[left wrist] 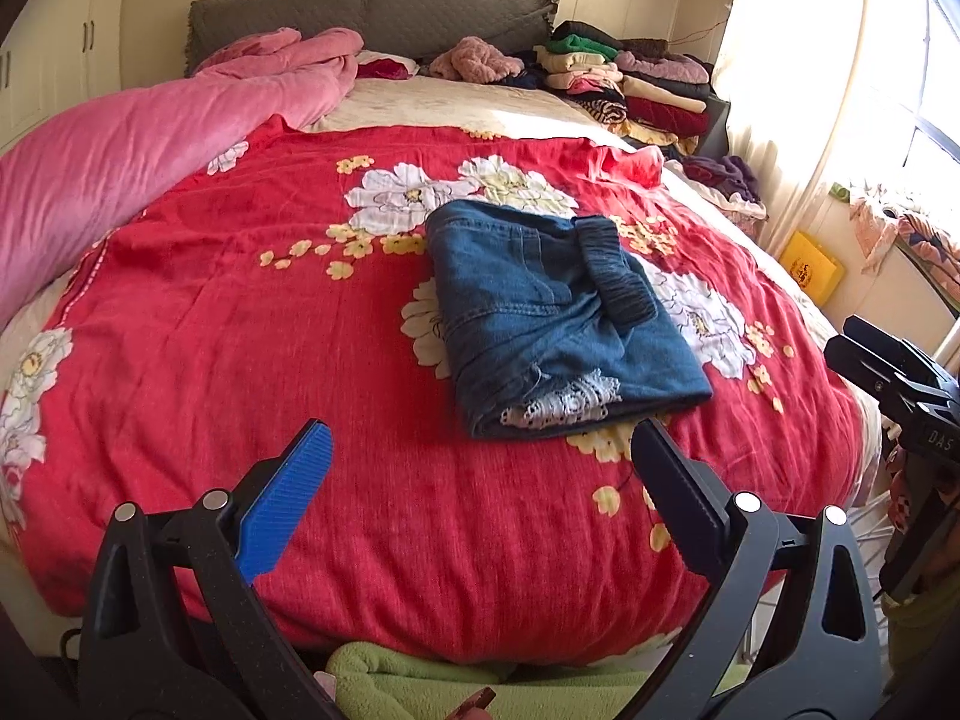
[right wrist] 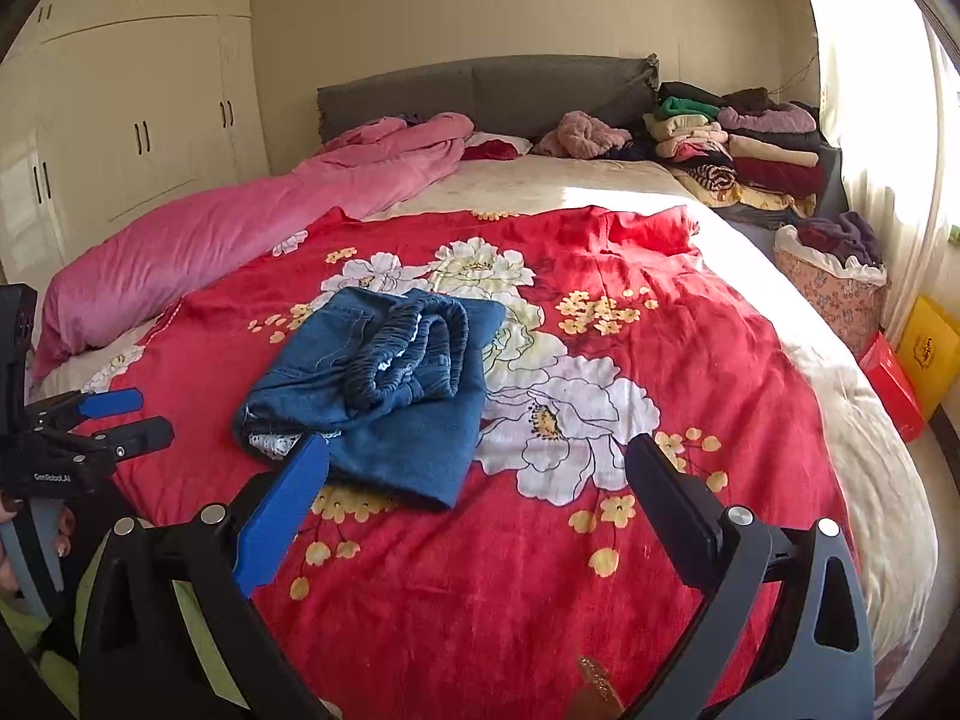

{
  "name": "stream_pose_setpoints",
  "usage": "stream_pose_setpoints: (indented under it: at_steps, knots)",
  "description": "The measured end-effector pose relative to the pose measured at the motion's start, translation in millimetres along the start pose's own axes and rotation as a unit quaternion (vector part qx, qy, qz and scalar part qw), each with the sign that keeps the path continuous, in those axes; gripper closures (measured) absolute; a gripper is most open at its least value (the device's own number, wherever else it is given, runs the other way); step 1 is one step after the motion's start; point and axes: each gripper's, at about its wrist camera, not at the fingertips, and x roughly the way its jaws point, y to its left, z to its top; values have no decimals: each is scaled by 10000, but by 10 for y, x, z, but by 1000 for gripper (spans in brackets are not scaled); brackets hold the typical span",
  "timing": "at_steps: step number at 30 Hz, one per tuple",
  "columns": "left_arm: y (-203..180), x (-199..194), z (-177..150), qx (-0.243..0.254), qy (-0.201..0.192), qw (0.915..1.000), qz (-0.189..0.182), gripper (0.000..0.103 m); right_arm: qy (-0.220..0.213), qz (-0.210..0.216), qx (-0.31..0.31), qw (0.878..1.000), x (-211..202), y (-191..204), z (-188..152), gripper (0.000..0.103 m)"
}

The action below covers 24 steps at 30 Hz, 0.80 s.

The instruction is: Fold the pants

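Blue denim pants point(left wrist: 552, 312) lie folded into a compact rectangle on the red floral bedspread point(left wrist: 300, 330). The dark elastic waistband sits on top and the frayed white hem faces the front edge. They also show in the right wrist view point(right wrist: 390, 384). My left gripper point(left wrist: 480, 438) is open and empty, held just in front of the pants, apart from them. My right gripper point(right wrist: 477, 456) is open and empty, near the pants' front right corner. The left gripper shows at the left of the right wrist view point(right wrist: 129, 417); the right gripper shows at the right edge of the left wrist view point(left wrist: 852, 342).
A pink duvet point(left wrist: 120, 168) lies along the bed's left side. Stacks of folded clothes point(left wrist: 630, 78) sit at the far right by the grey headboard point(left wrist: 372, 12). A laundry basket point(right wrist: 834, 282) and yellow and red boxes point(right wrist: 924, 354) stand beside the bed on the right.
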Motion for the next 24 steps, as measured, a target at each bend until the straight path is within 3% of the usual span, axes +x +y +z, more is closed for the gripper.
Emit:
stream_pose_setpoints:
  at_steps: [6, 24]
  knots:
    - [22, 91, -96, -39, 136, 9999, 64, 9, 6, -219, -8, 9998, 44, 22, -150, 4]
    - [108, 231, -209, -190, 263, 9994, 137, 9, 449, -29, 42, 9990, 403, 173, -315, 4]
